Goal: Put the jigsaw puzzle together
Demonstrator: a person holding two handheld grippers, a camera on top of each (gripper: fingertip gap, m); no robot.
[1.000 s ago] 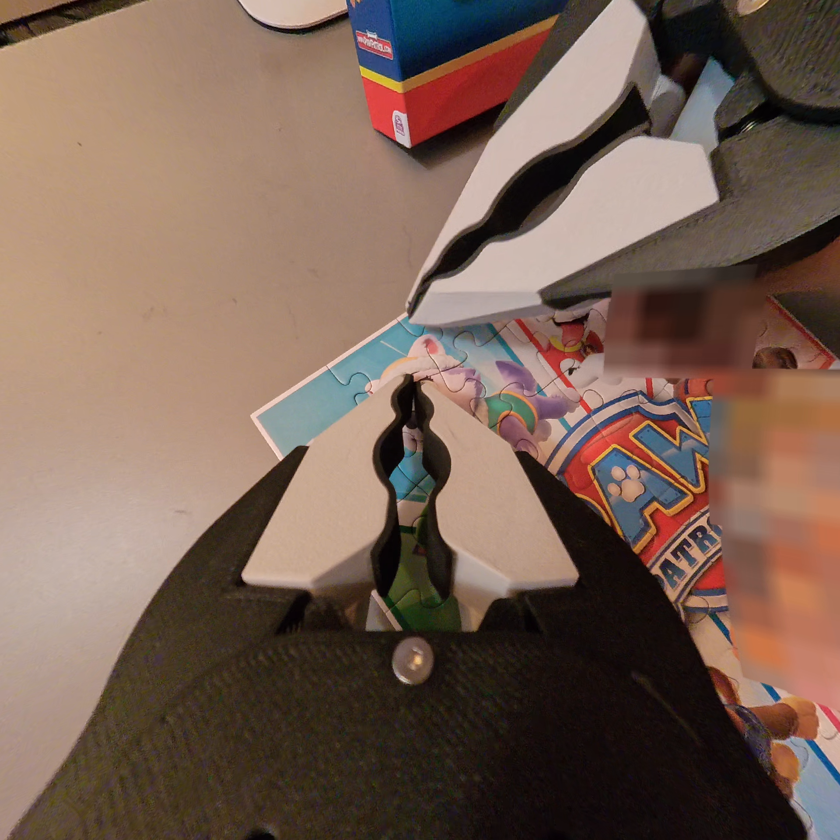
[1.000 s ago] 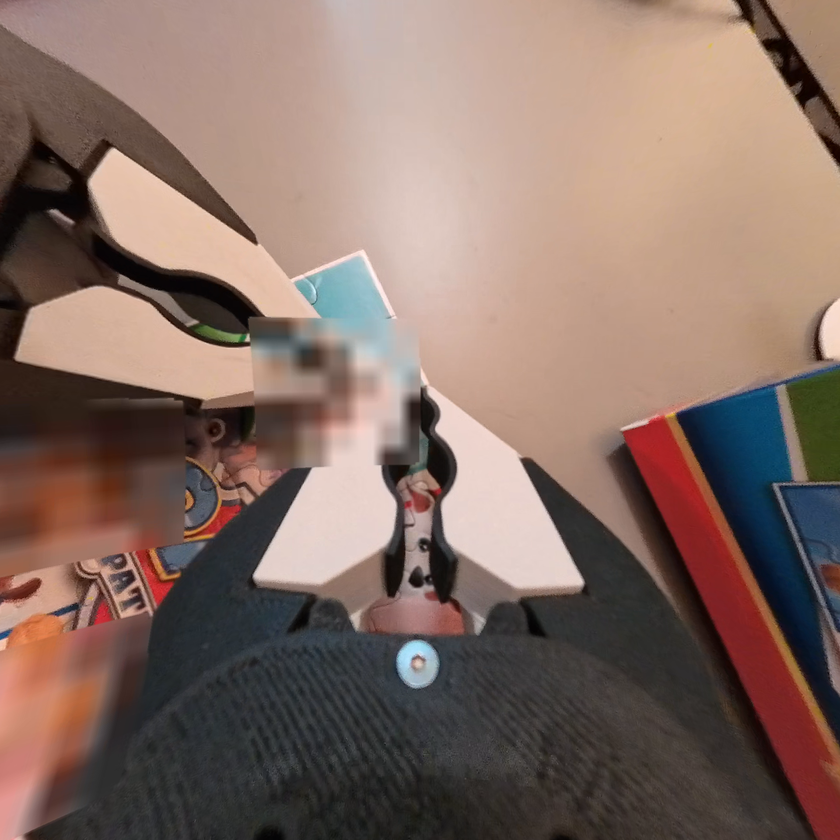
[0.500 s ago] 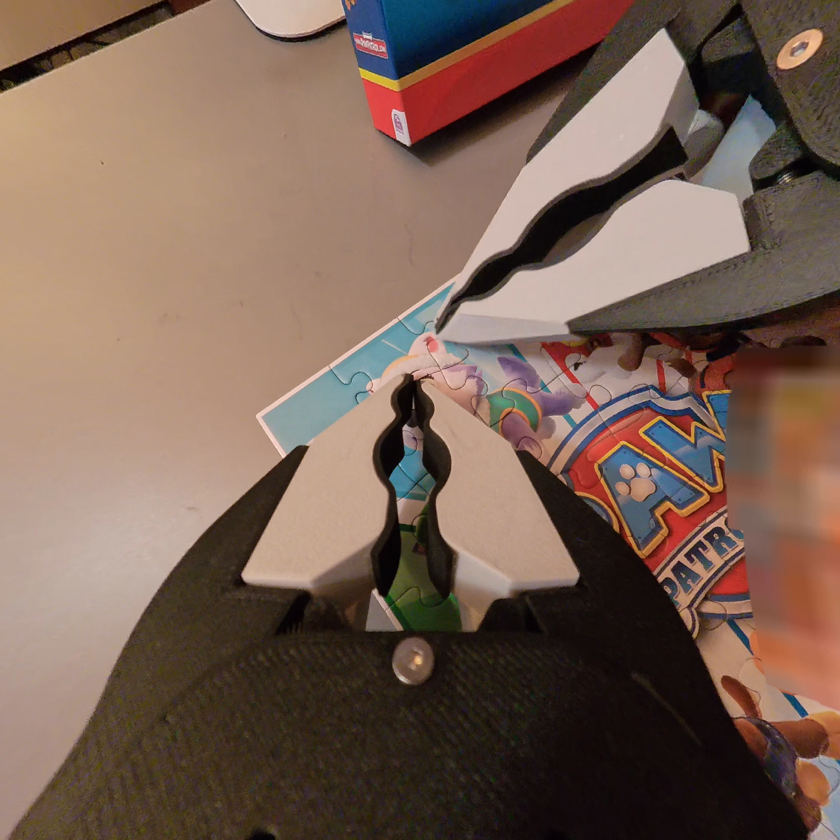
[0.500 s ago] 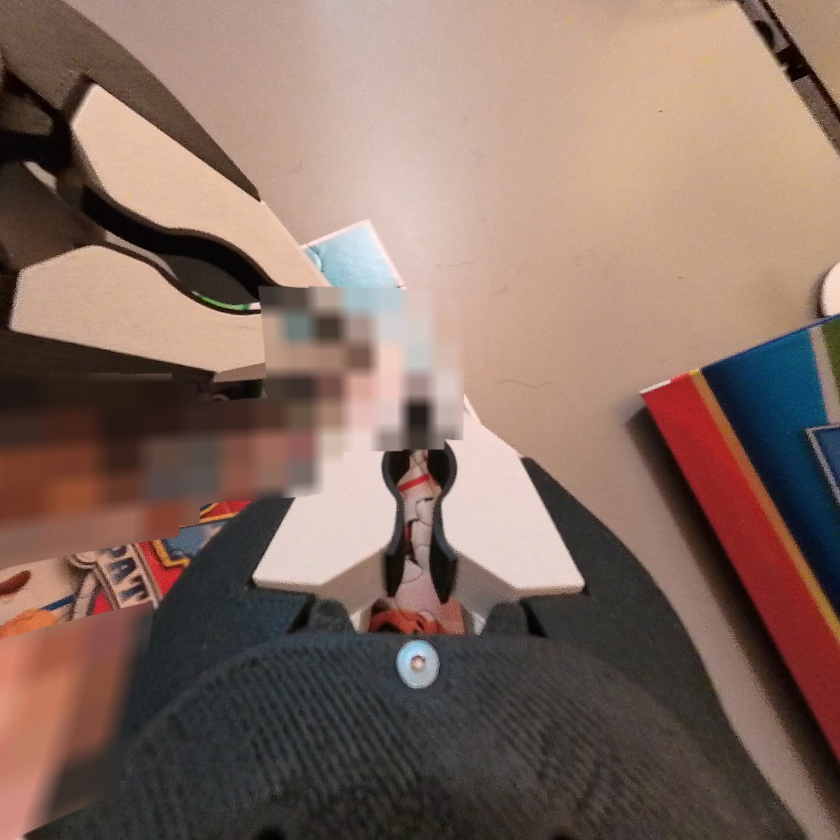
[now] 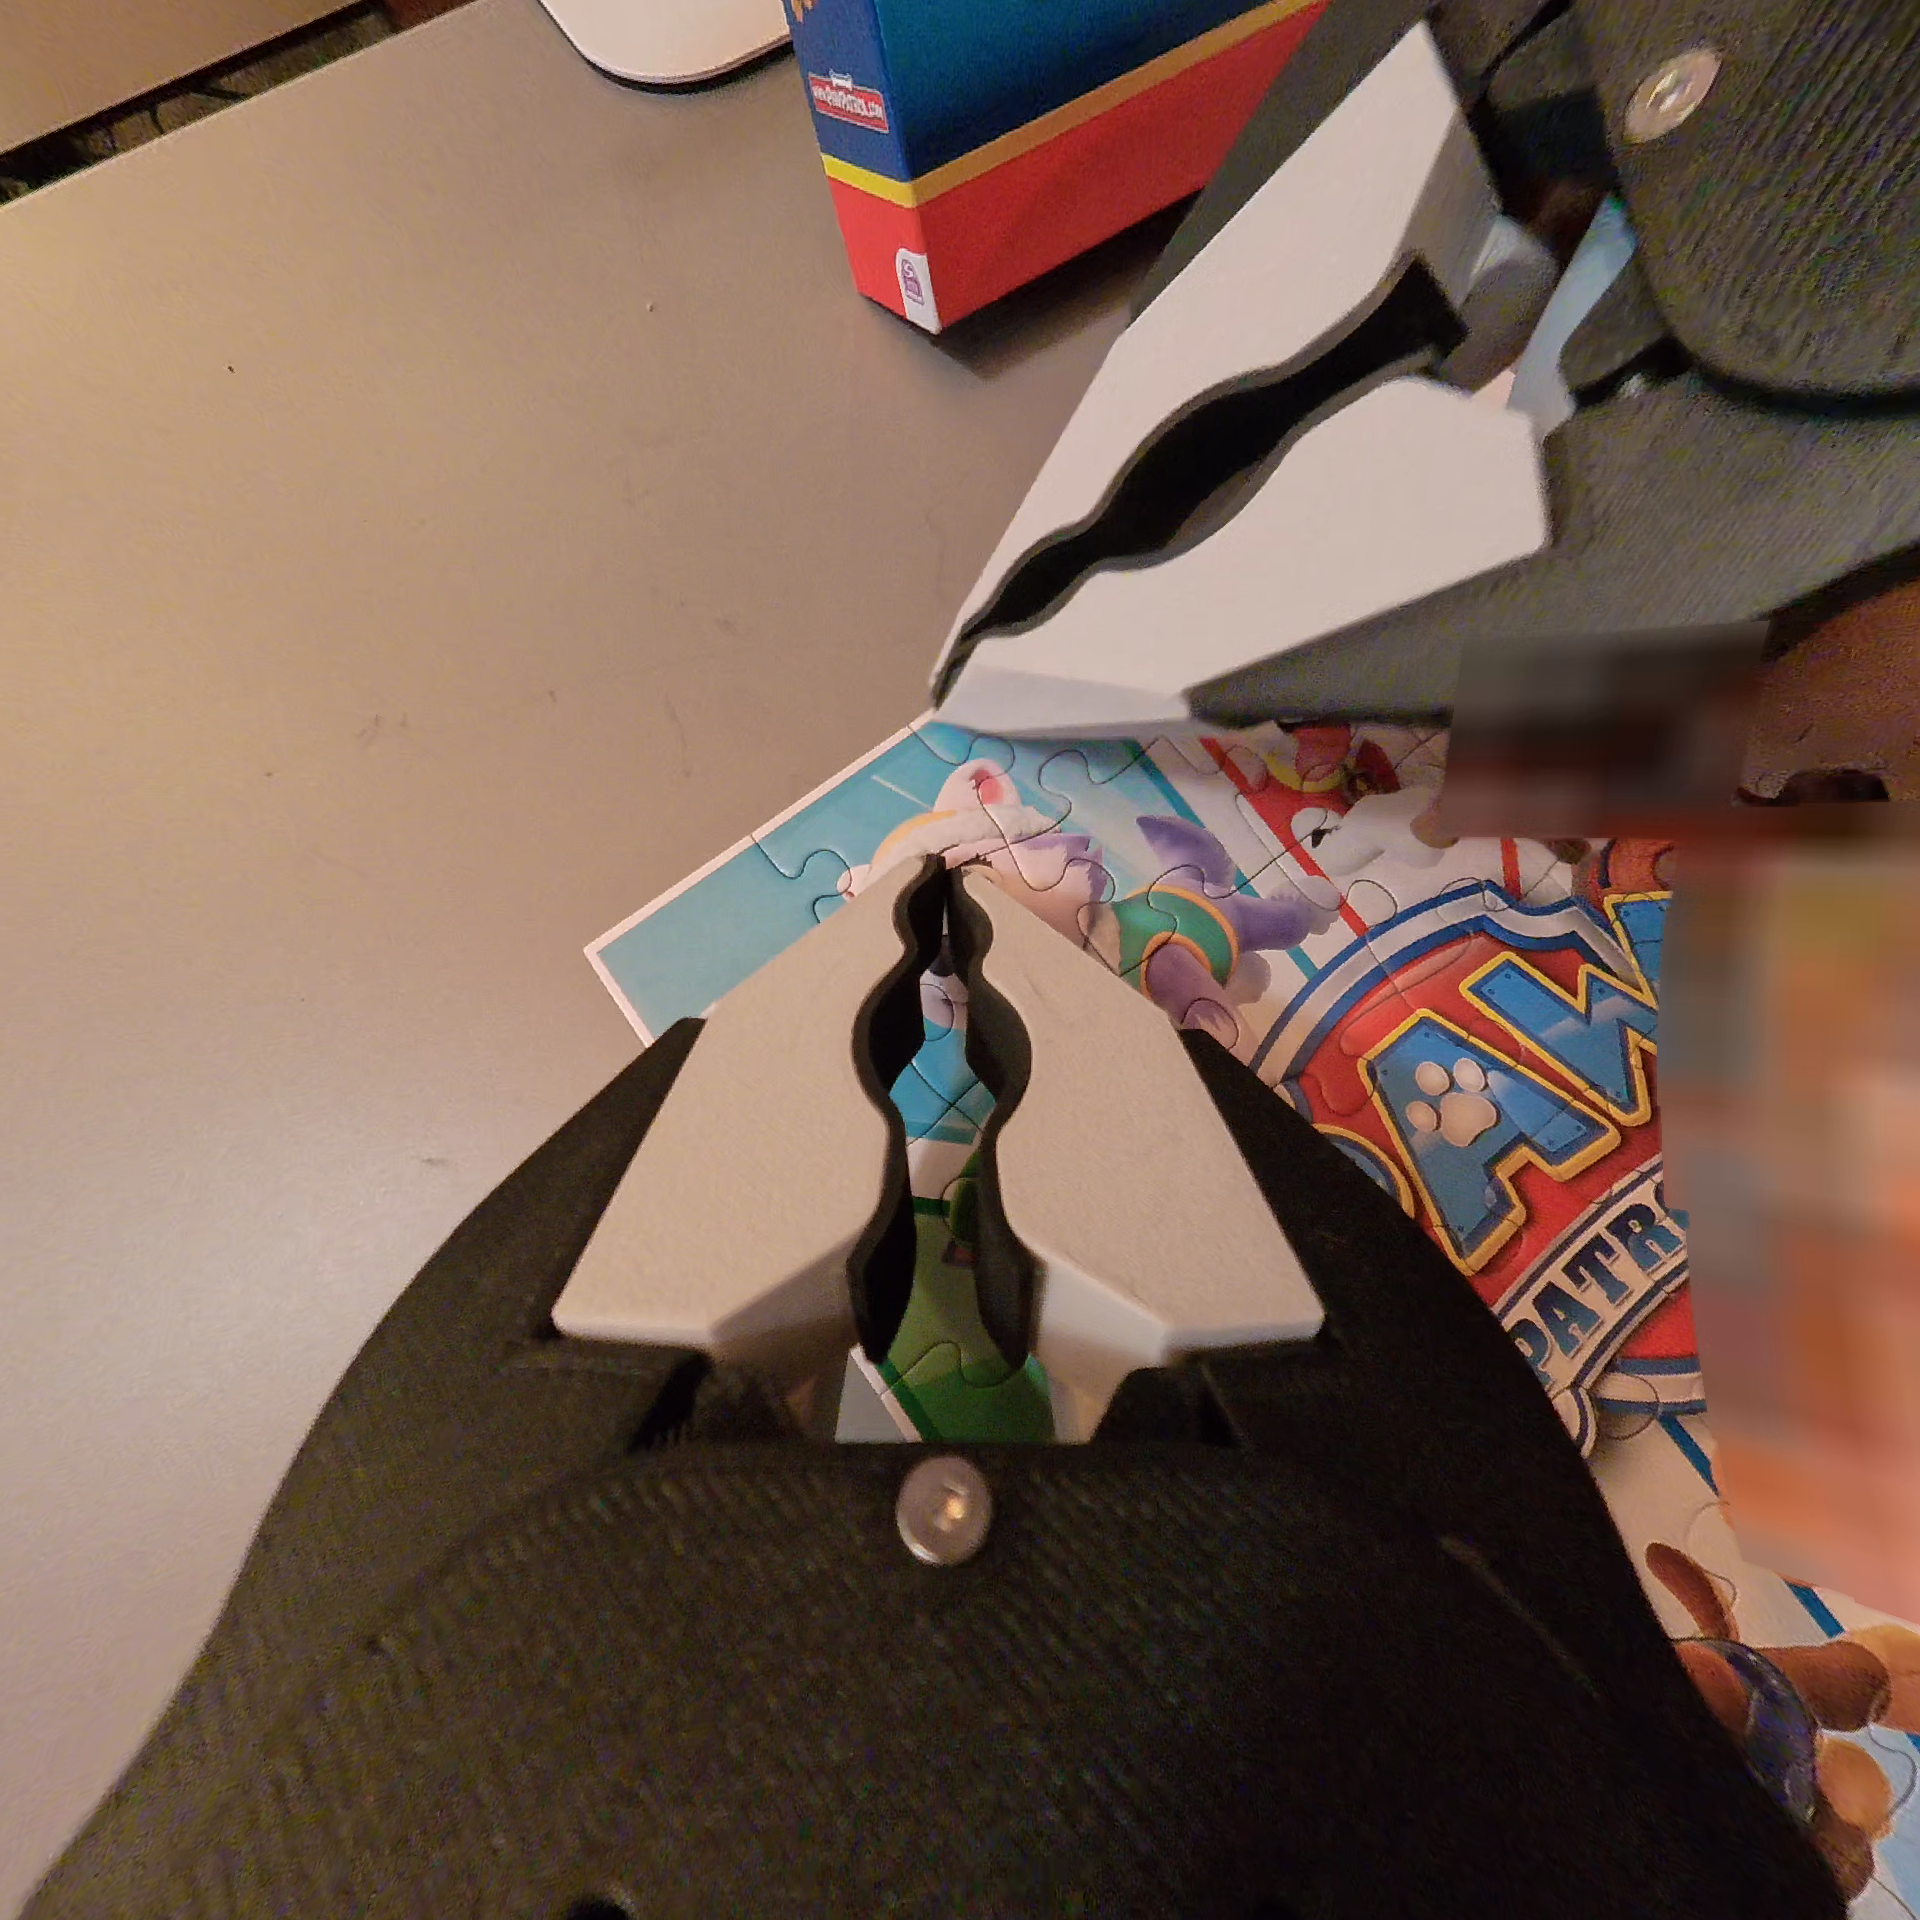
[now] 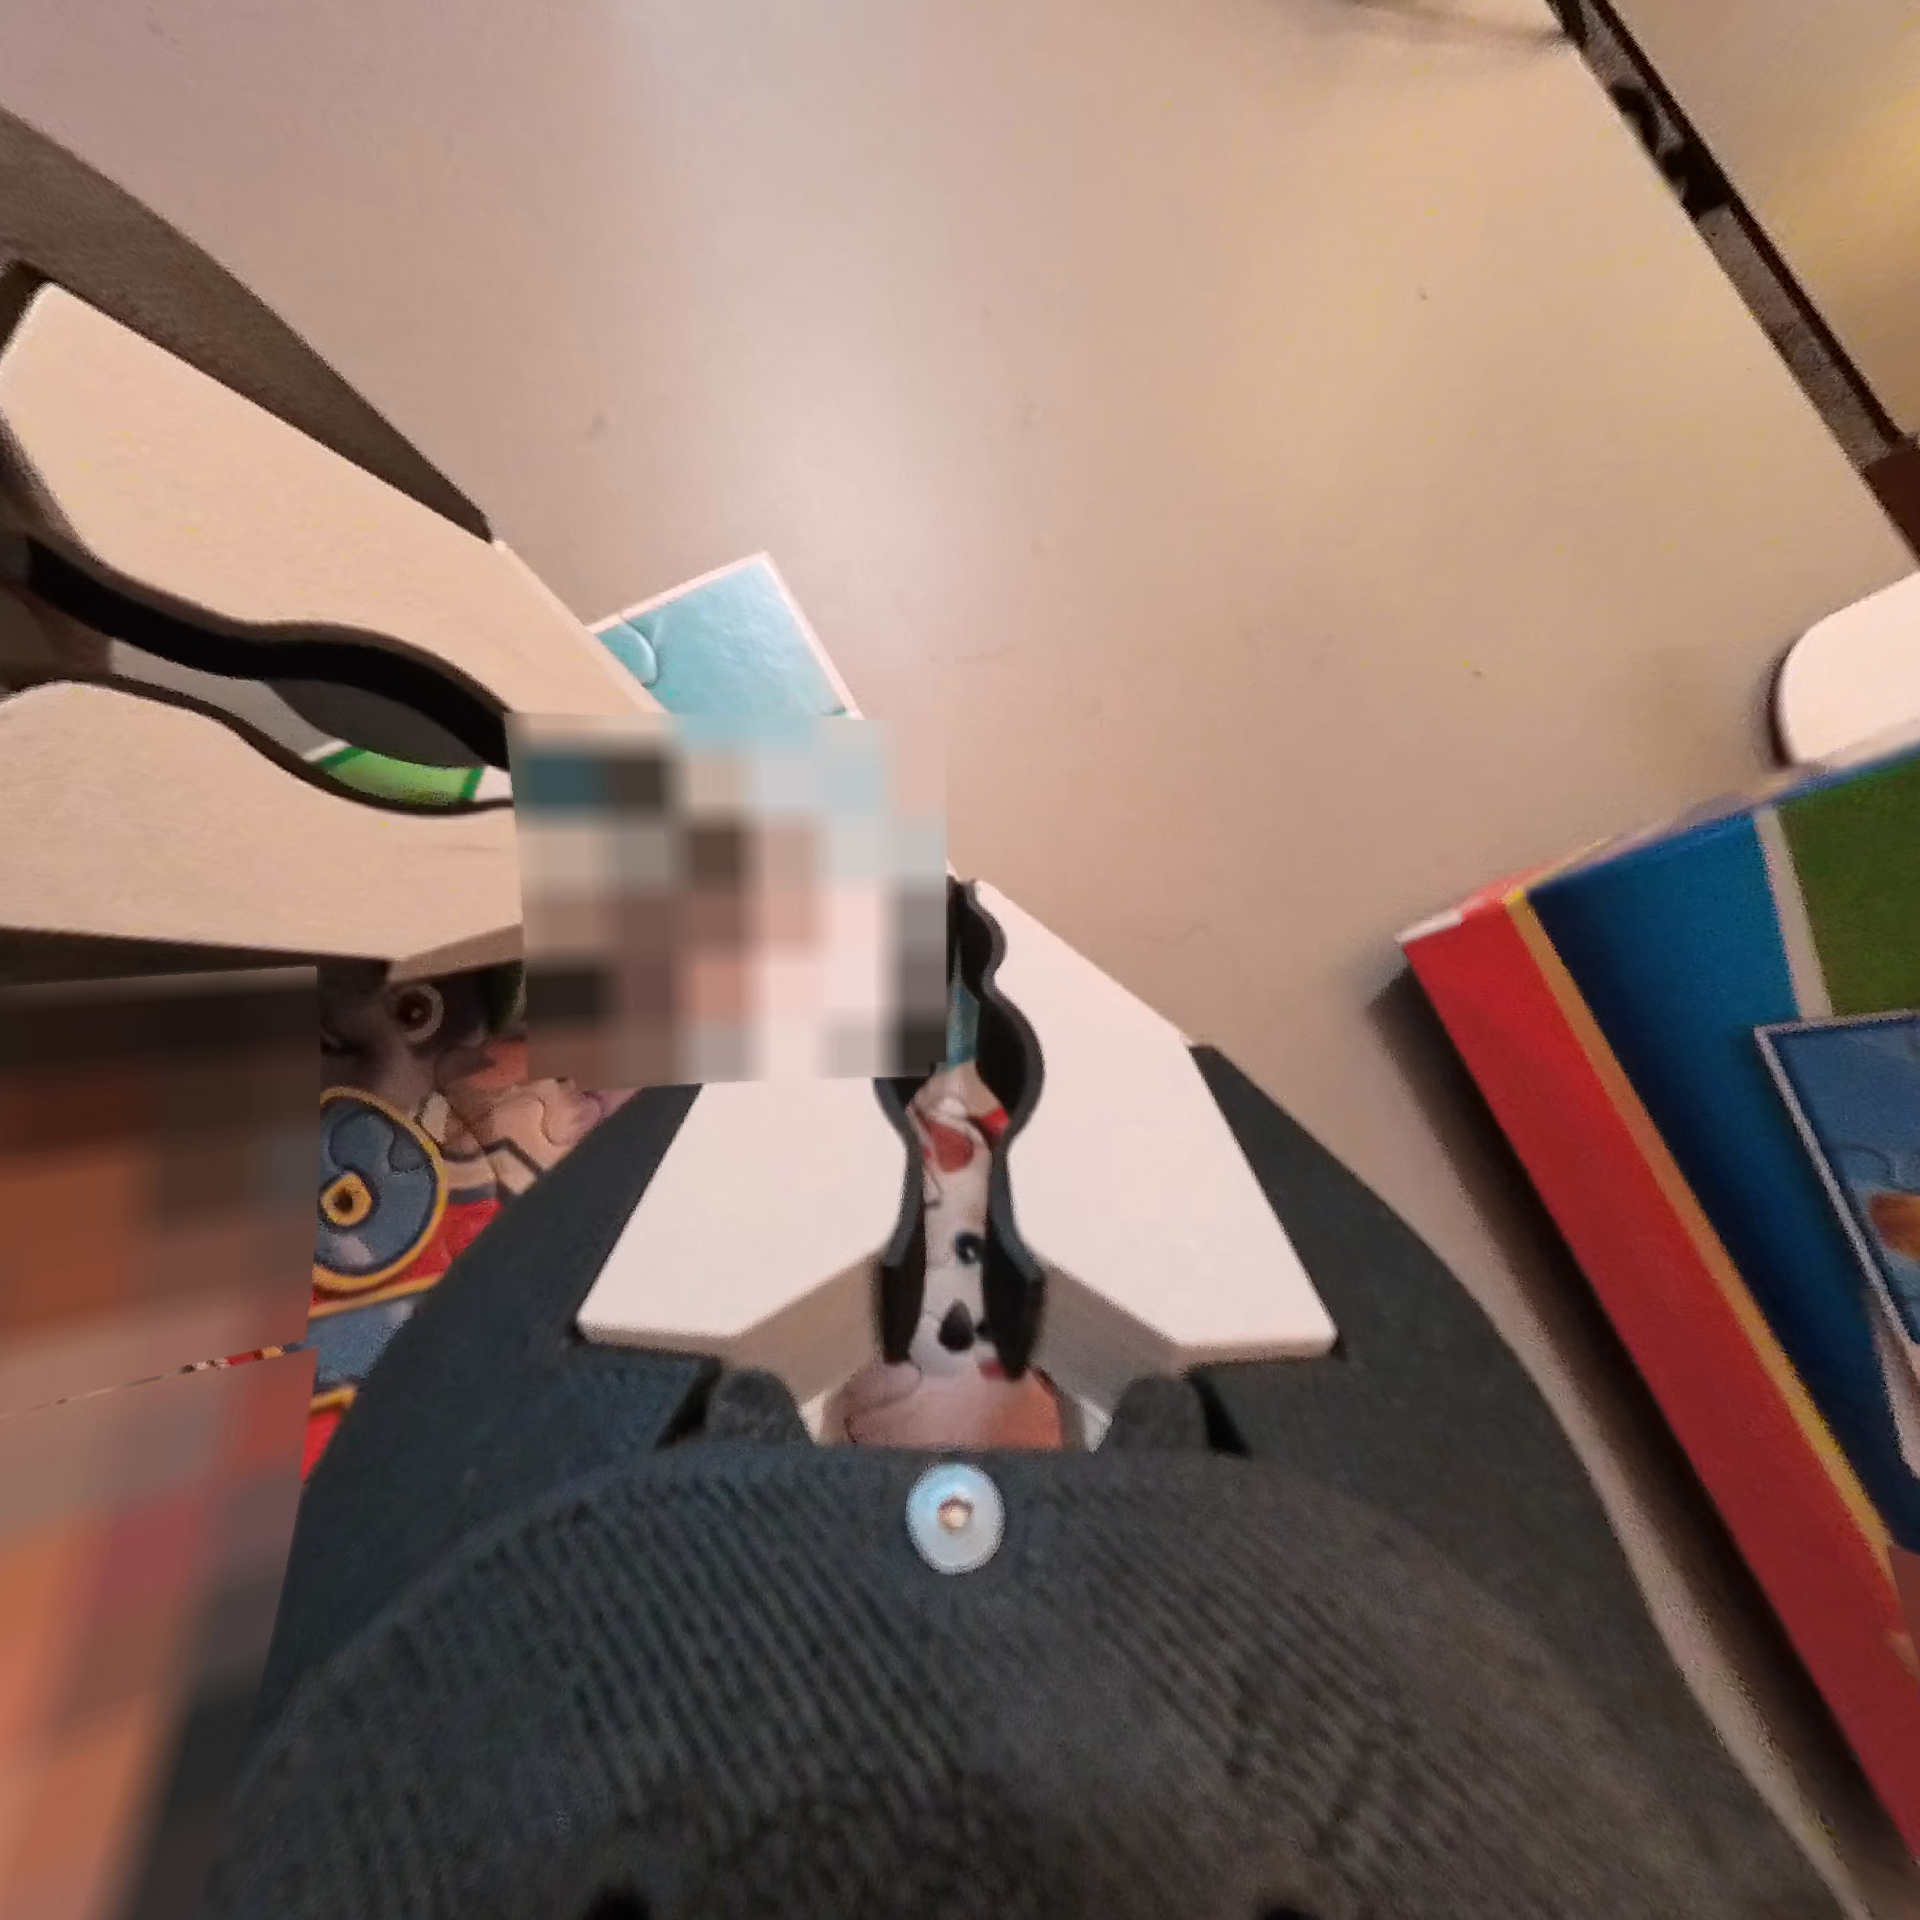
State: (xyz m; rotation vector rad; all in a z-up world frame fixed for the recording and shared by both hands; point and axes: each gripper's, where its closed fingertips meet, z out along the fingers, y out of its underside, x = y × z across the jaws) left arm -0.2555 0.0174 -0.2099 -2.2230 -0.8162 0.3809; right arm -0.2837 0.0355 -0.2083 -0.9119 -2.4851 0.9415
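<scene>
Two grippers, left (image 5: 943, 868) and right (image 5: 951, 665), jaws pressed together, empty, over a jigsaw puzzle (image 5: 1195, 894) on the counter (image 5: 416, 520); thin, light, likely separates if lifted by one edge.

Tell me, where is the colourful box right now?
The red and blue box stands on the table, top centre in the left wrist view, beyond the puzzle and the right hand-held gripper.

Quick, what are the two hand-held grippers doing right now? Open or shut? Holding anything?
Left hand-held gripper: shut, holding nothing, above the jigsaw puzzle.
Right hand-held gripper: shut, holding nothing, over the puzzle's far edge.
</scene>
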